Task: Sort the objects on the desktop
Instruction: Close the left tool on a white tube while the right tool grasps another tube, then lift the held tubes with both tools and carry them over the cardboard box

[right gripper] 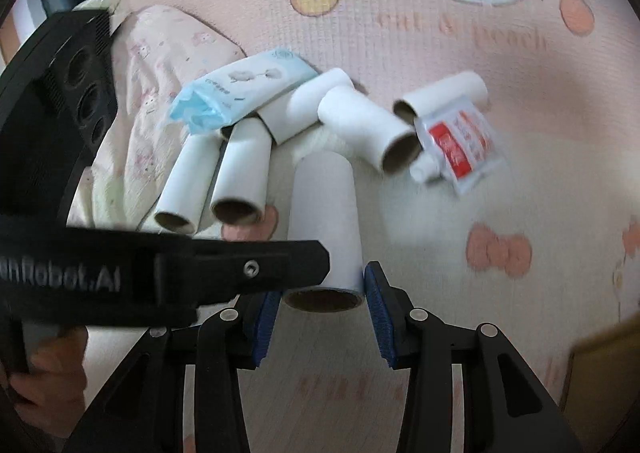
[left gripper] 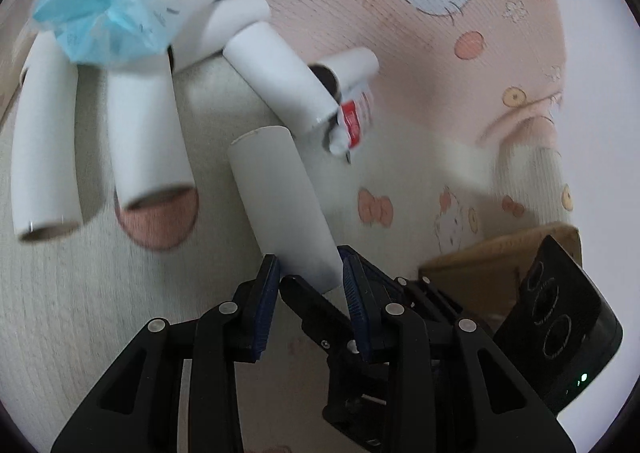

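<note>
Both tools meet on one cardboard tube [right gripper: 324,229], the nearest of the white tubes lying on the cartoon-cat mat [right gripper: 440,33]. It lies straight ahead of the right tool [right gripper: 322,305], its long axis running away from that tool, its open end facing back between the blue pads. Those pads sit against the tube's two sides at that end, so I take the right tool to be closed on the tube.

The left tool [left gripper: 308,273] comes in from the left side and crosses in front of the right one. In its own view its blue pads stand on either side of the same tube's near end [left gripper: 280,205], and they look pressed to it, though blur and the other tool's black finger, which lies across that gap, keep me from being sure. Both tools are at the same end; I would judge the right one better lined up with the tube's axis.

The rest of the pile lies further off: two tubes side by side to the left [right gripper: 208,185], two or three more behind, a tissue pack with a crumpled blue end [right gripper: 240,93] resting over them, and a red-and-white sachet [right gripper: 460,145] against the mouth of the tube on the right. A small white thing lies beneath the sachet; what it is I cannot tell.

A brown cardboard box [left gripper: 480,269] shows at the edge, beside the right tool. Its inside is hidden, so I cannot say what it holds.
</note>
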A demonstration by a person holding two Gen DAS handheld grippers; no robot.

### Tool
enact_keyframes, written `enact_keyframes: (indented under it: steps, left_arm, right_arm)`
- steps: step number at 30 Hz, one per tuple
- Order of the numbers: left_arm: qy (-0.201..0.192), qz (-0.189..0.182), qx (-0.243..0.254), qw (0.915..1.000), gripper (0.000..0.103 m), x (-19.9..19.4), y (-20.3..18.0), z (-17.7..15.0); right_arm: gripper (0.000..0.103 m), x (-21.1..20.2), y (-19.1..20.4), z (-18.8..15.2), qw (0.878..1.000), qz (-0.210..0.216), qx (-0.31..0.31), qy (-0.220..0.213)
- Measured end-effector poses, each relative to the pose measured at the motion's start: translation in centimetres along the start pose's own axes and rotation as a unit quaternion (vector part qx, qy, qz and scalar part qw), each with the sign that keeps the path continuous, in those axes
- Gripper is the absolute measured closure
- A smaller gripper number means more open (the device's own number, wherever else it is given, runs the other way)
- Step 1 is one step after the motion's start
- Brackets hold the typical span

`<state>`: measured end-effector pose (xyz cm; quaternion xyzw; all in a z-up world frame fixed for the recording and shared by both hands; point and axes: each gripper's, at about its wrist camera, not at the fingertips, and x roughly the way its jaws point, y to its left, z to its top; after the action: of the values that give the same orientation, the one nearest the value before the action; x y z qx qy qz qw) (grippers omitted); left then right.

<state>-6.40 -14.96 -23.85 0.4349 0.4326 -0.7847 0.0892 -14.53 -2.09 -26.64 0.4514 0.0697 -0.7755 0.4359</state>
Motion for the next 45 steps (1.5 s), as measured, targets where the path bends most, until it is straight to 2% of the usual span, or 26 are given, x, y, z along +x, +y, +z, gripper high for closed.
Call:
enact_keyframes:
  steps: [5,11,16,19,21,25,27,30,35,39,45]
  left_arm:
    - [0.001,-0.038,-0.023,0.9990,0.068,-1.0,0.4,-1.0]
    - [0.005,-0.029,-0.003,0.9996,0.068,-1.3,-0.1,-1.3]
    - [0.013,-0.046,-0.044,0.9979,0.043,-0.3,1.4,-1.1]
    - [-0.001,-0.053,-0.077,0.9957,0.038,0.0,2.3,-1.0]
    - [0.001,-0.057,-0.087,0.9946,0.038,0.5,2.7,-0.7]
    - [0.009,-0.069,-0.113,0.9911,0.038,1.7,3.6,-0.5]
    - [0.012,-0.075,-0.132,0.9883,0.039,2.2,4.2,-0.5]
    - [0.011,-0.078,-0.144,0.9864,0.058,2.5,4.8,-0.5]
    - [0.010,-0.084,-0.137,0.9870,0.058,2.8,4.8,-0.3]
    - [0.012,-0.090,-0.132,0.9872,0.058,2.8,4.8,-0.2]
    - [0.012,-0.099,-0.090,0.9909,0.058,2.3,3.6,-0.3]
  right_arm:
    - [0.063,-1.1,0.1,-1.4,1.000,-0.001,0.000,-0.001]
    - [0.063,-2.9,0.2,-3.8,1.000,-0.012,-0.004,0.018]
    - [0.063,-3.7,0.3,-3.8,1.000,-0.011,0.000,0.013]
    - [0.063,-3.8,0.2,-3.2,1.000,0.007,0.017,0.009]
    - [0.061,-3.6,-0.1,-2.7,0.999,0.018,0.030,0.016]
    - [0.058,-2.5,-0.2,-2.1,0.999,-0.013,0.012,0.040]
    - [0.057,-1.9,-0.5,-1.6,0.999,-0.012,0.006,0.049]
    - [0.056,-1.2,-0.6,-0.8,0.998,-0.006,0.009,0.065]
    - [0.054,-0.6,-0.2,-0.3,0.996,-0.009,-0.010,0.085]
    - [0.054,0.2,-0.9,-0.1,0.995,0.009,0.010,0.102]
    - [0.054,1.5,-1.2,-0.3,0.992,0.014,0.018,0.123]
